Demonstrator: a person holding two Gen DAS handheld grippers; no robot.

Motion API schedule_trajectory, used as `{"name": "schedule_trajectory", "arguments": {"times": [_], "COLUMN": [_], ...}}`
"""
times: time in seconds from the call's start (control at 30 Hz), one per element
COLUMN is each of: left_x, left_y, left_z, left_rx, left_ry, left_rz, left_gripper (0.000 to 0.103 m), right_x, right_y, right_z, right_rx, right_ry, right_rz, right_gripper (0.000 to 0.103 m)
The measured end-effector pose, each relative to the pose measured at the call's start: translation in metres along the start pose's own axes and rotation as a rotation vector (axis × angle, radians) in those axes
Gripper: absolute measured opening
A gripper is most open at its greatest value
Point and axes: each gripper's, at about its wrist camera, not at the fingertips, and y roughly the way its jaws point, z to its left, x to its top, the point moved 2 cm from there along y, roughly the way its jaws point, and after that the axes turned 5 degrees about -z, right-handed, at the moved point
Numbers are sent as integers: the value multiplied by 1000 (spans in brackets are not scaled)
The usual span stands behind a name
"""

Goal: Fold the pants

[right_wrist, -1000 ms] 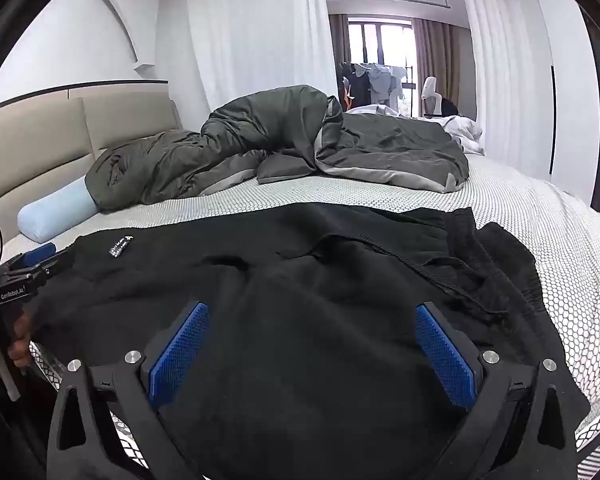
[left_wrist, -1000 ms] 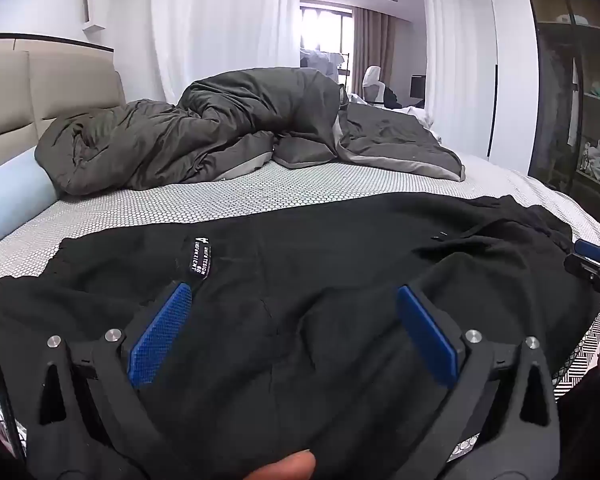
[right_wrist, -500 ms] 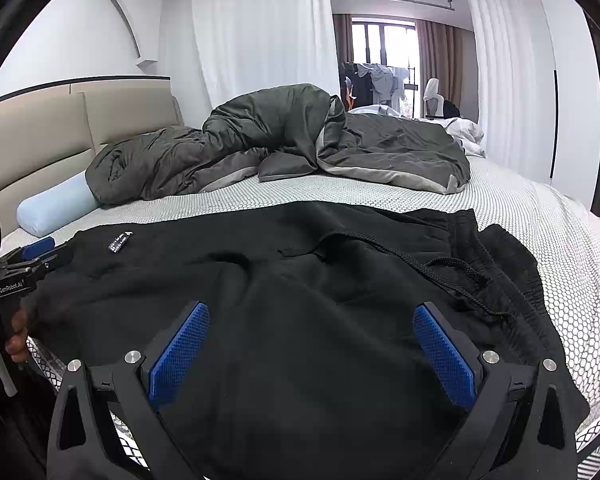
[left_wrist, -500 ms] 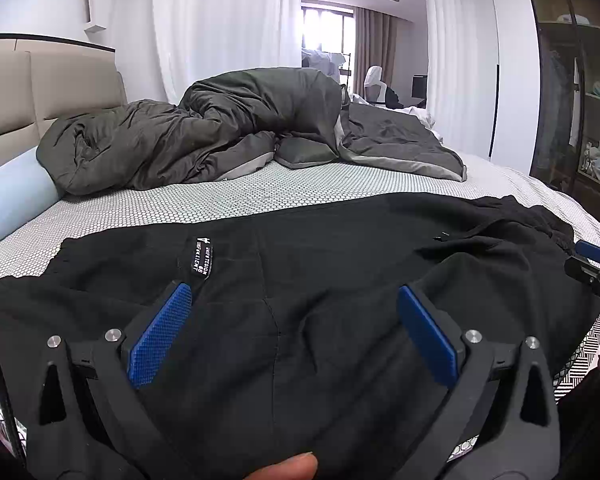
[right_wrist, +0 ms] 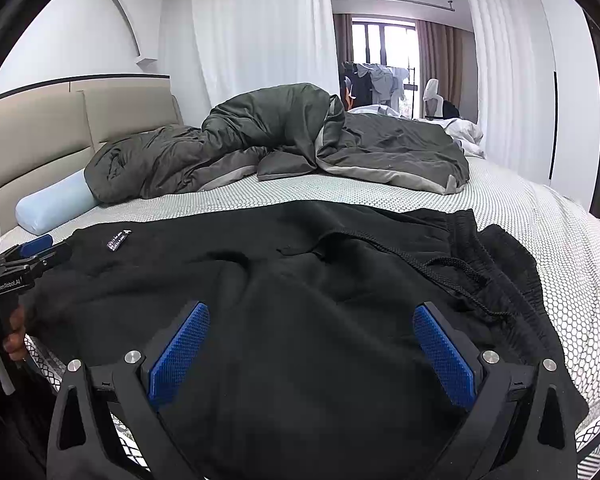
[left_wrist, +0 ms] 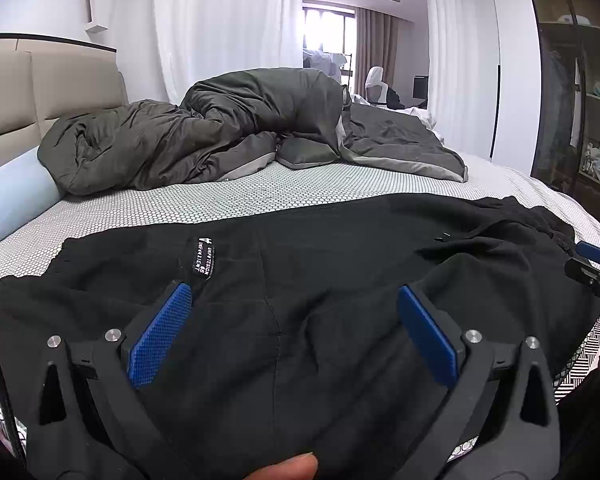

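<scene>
Black pants (left_wrist: 340,272) lie spread sideways across the near part of the bed, with a small white-lettered label (left_wrist: 203,258) on the leg side. The waistband and drawstring (right_wrist: 460,272) lie at the right. My left gripper (left_wrist: 292,316) is open, its blue pads wide apart just above the leg end. My right gripper (right_wrist: 310,332) is open above the waist end and holds nothing. The left gripper also shows at the left edge of the right wrist view (right_wrist: 32,256). The right gripper also shows at the right edge of the left wrist view (left_wrist: 592,268).
A crumpled dark grey duvet (left_wrist: 228,136) fills the far half of the bed. A light blue bolster pillow (left_wrist: 12,196) lies by the beige headboard (left_wrist: 40,92). The honeycomb-patterned sheet (left_wrist: 240,196) shows between duvet and pants. A wardrobe (left_wrist: 580,100) stands at the right.
Both grippers have drifted slightly back and up from the pants, staying open. The pants lie a little flatter at the left end.
</scene>
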Motion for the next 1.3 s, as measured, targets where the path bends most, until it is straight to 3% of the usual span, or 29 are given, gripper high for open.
{"name": "schedule_trajectory", "arguments": {"times": [1.3], "left_x": [0], "left_y": [1], "left_z": [2], "left_rx": [2], "left_ry": [2], "left_rz": [-1], "left_gripper": [102], "right_x": [-1], "right_y": [1], "right_z": [4], "right_rx": [-8], "right_ry": [-7], "right_rz": [5], "right_gripper": [103]}}
